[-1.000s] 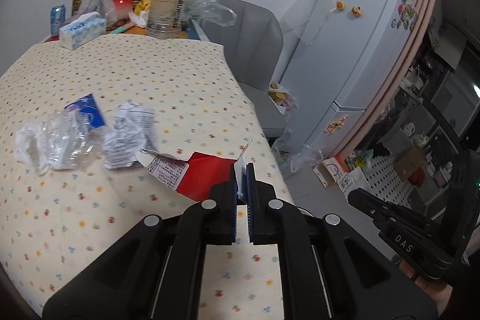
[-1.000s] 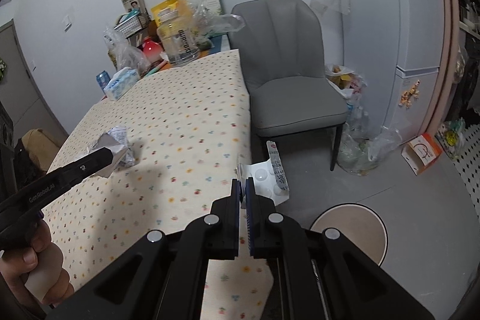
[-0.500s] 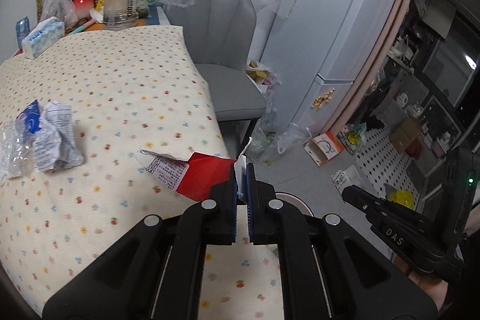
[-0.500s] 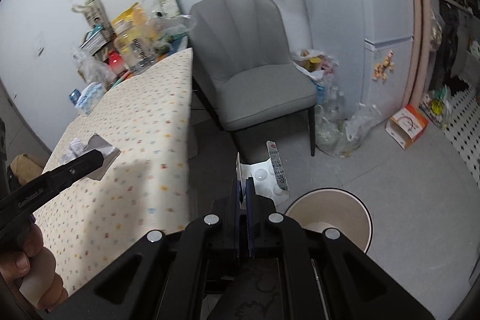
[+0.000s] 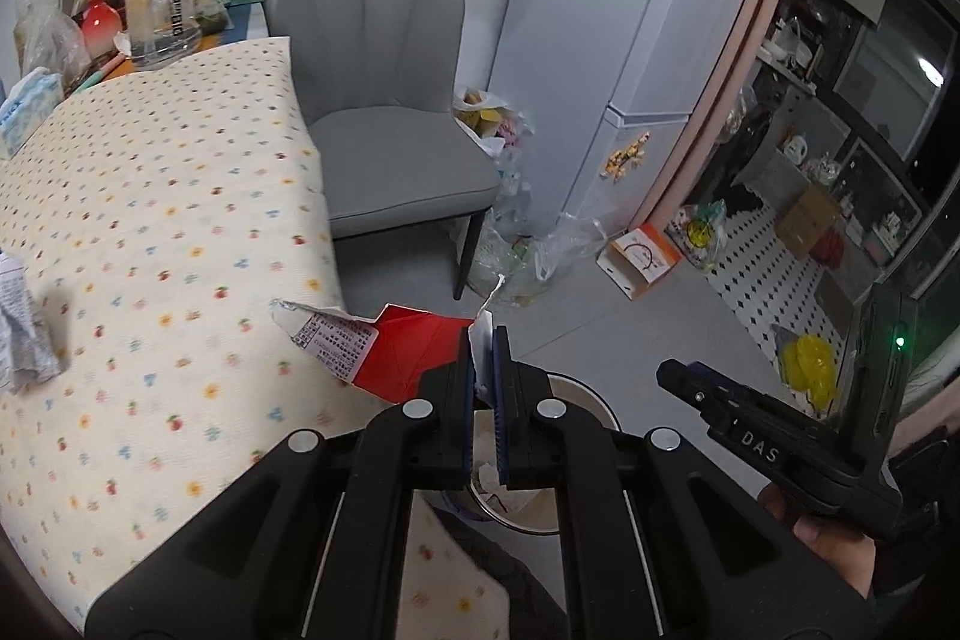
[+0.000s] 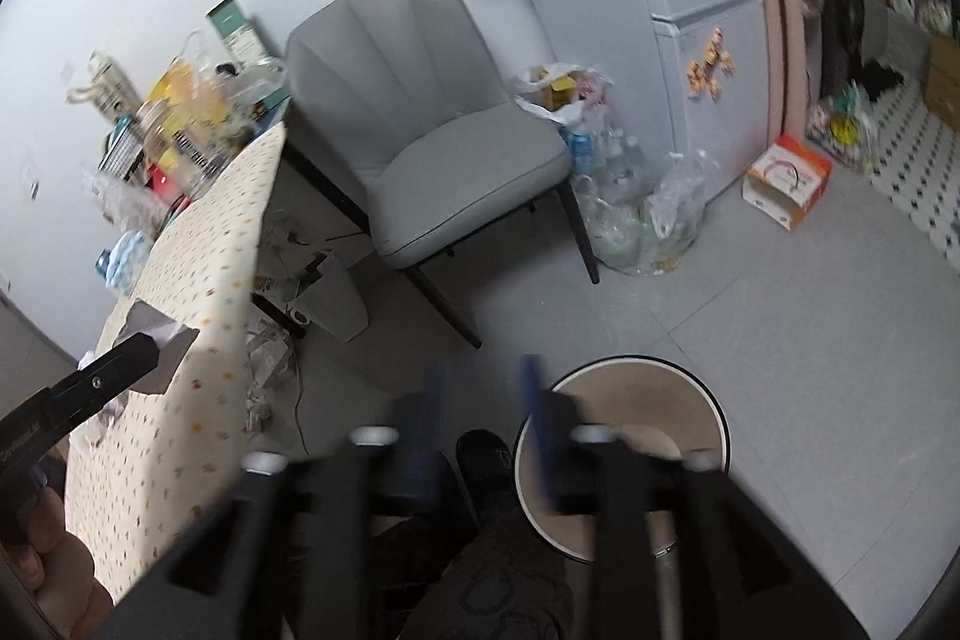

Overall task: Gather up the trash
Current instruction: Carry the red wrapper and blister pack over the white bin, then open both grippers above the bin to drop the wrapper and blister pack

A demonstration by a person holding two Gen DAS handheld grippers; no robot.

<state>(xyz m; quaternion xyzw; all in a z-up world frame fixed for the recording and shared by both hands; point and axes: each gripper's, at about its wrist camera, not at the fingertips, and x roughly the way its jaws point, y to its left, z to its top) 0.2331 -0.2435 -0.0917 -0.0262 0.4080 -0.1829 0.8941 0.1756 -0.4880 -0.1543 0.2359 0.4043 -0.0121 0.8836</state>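
My left gripper is shut on a torn red-and-white carton, held past the table's edge above the round bin. In the right wrist view that same left gripper shows at the left with the carton over the tablecloth edge. The jaws of my right gripper are opening, blurred, with nothing between them. Its right finger overlaps the bin, which stands on the floor. From the left wrist view the right gripper shows side-on. A crumpled paper lies on the table.
A dotted tablecloth covers the table, with bottles, bags and a tissue pack at its far end. A grey chair stands beside it. Bags of bottles and a small box lie by the fridge.
Both grippers swung right, off the table toward the bin. The right gripper opened and the white blister pack it held is gone from its jaws. The left still grips the carton.
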